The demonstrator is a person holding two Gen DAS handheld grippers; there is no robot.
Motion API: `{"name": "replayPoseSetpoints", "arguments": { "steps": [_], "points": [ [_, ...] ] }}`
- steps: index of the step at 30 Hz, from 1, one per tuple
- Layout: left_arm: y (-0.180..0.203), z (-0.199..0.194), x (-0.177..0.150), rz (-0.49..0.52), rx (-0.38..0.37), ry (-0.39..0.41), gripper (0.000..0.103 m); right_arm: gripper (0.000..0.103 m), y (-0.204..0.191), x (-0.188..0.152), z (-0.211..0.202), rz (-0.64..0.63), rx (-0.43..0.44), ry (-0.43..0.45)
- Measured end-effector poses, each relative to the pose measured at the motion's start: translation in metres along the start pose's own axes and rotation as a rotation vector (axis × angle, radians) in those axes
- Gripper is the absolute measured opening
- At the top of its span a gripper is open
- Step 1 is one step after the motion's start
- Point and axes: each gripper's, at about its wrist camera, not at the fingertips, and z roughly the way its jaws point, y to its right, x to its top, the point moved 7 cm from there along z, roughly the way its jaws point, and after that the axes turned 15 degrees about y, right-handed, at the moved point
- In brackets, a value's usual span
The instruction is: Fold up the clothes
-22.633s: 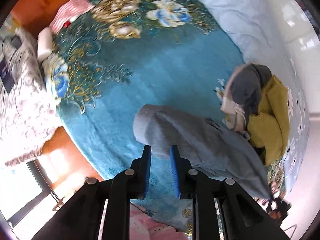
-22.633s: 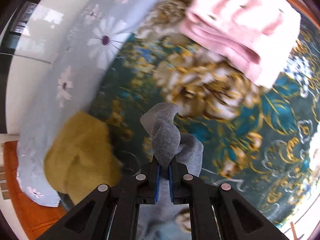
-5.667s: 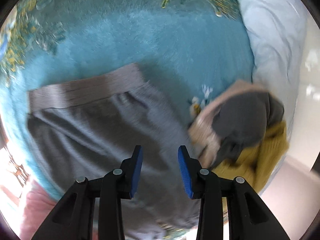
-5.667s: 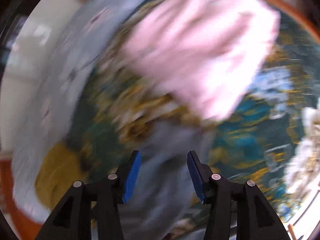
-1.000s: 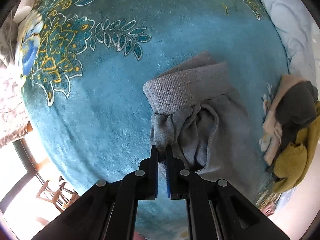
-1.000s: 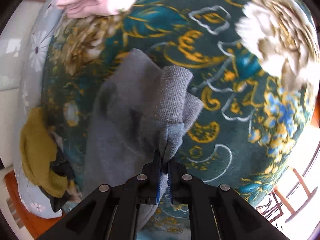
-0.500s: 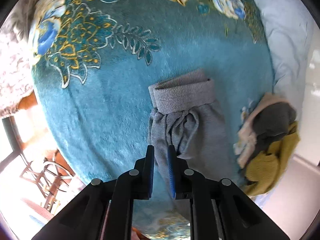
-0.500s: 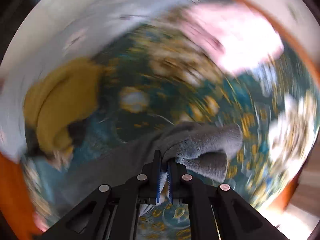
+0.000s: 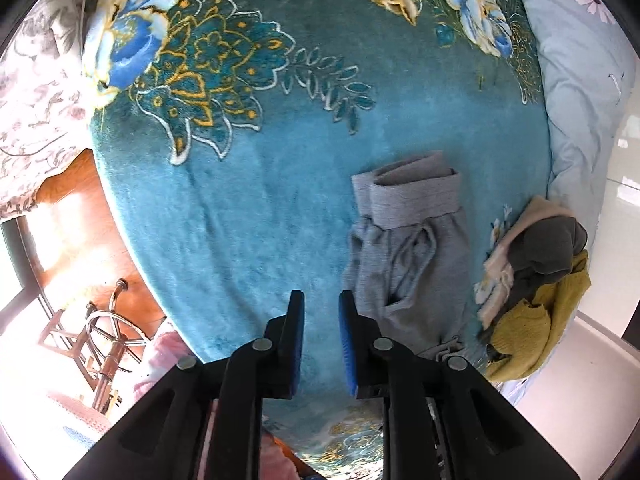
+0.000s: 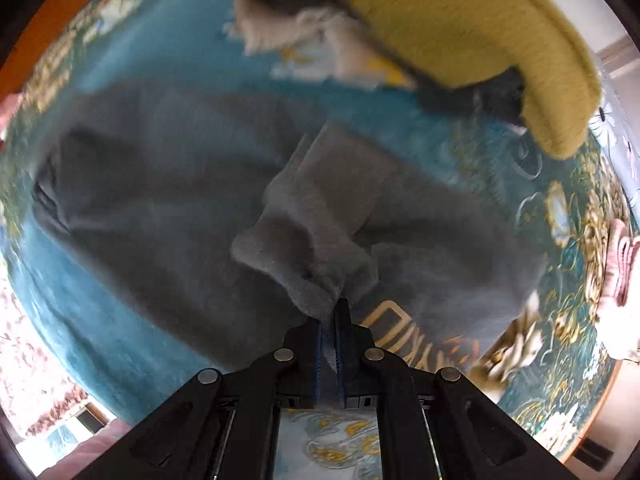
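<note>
Left gripper (image 9: 321, 312): blue-padded fingers apart, nothing between them, hovering over the teal floral blanket (image 9: 248, 208); the grey trousers (image 9: 404, 256) lie on the blanket at its 1 o'clock, waistband at the far end. Right gripper (image 10: 328, 316): fingers together, clamped on a bunched fold of the grey trousers (image 10: 312, 248), remaining cloth spread on the blanket toward 10 o'clock. Pile with a mustard knit (image 10: 472, 28) sits at 1 o'clock in the right view, just beyond the trousers.

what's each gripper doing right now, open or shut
Left gripper: open, holding nothing, above the teal blanket.
Right gripper: shut on a bunched part of the grey sweatpants.
</note>
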Motion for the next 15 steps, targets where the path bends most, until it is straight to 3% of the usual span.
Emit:
{"name": "replayPoseSetpoints", "arguments": {
  "steps": [3, 6, 10, 12, 15],
  "points": [
    [-0.005, 0.003, 0.007, -0.004, -0.015, 0.001, 0.029, 0.008, -0.012, -0.01, 0.011, -0.012, -0.006, -0.048],
    [-0.002, 0.011, 0.01, -0.017, -0.053, -0.02, 0.035, 0.011, -0.018, -0.014, 0.009, 0.002, 0.057, -0.091],
    [0.011, 0.03, 0.013, -0.04, -0.137, -0.046, 0.048, 0.036, -0.027, -0.017, -0.009, 0.037, 0.195, -0.115],
    [0.018, 0.045, 0.016, -0.073, -0.192, -0.057, 0.056, 0.036, -0.017, -0.013, -0.027, 0.102, 0.187, -0.095],
    [0.023, 0.069, 0.018, -0.101, -0.224, -0.076, 0.061, 0.038, 0.005, -0.005, -0.052, 0.182, 0.15, -0.065]
  ]
}}
